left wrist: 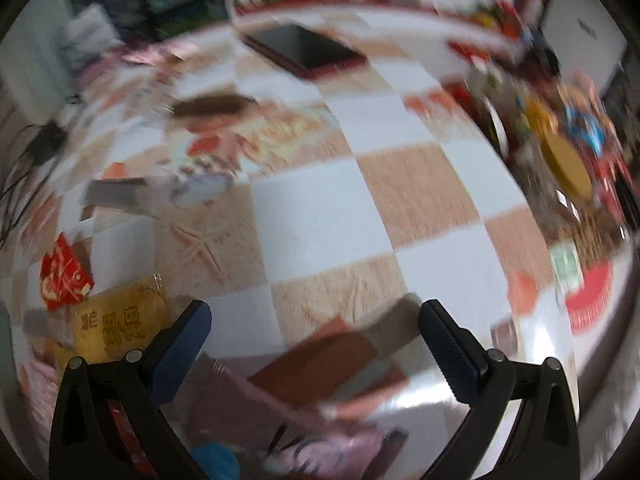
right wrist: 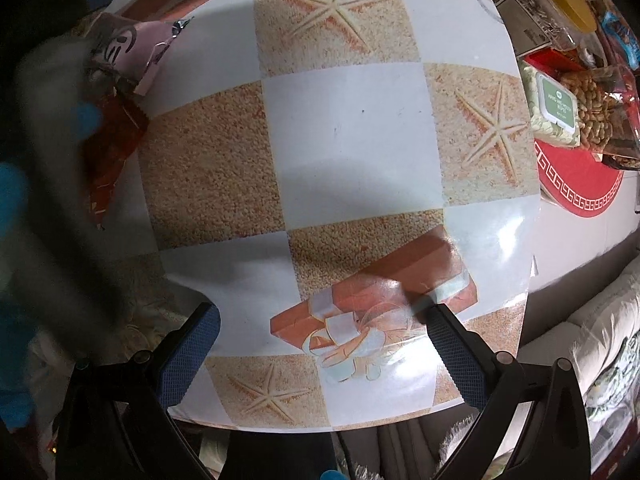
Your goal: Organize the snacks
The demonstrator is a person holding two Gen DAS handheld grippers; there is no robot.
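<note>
At far left on the checked worktop (right wrist: 352, 128), a pink snack packet (right wrist: 132, 44) and a red wrapper (right wrist: 116, 140) lie touching, half hidden behind your blurred left tongs (left wrist: 316, 344), which are spread and empty. Your right tongs (right wrist: 322, 346), also spread and holding nothing, hover over bare cloth, while the peanut tub (right wrist: 600, 108) crowds the right edge. Sweep across too fast and you may nudge packets off the worktop.
</note>
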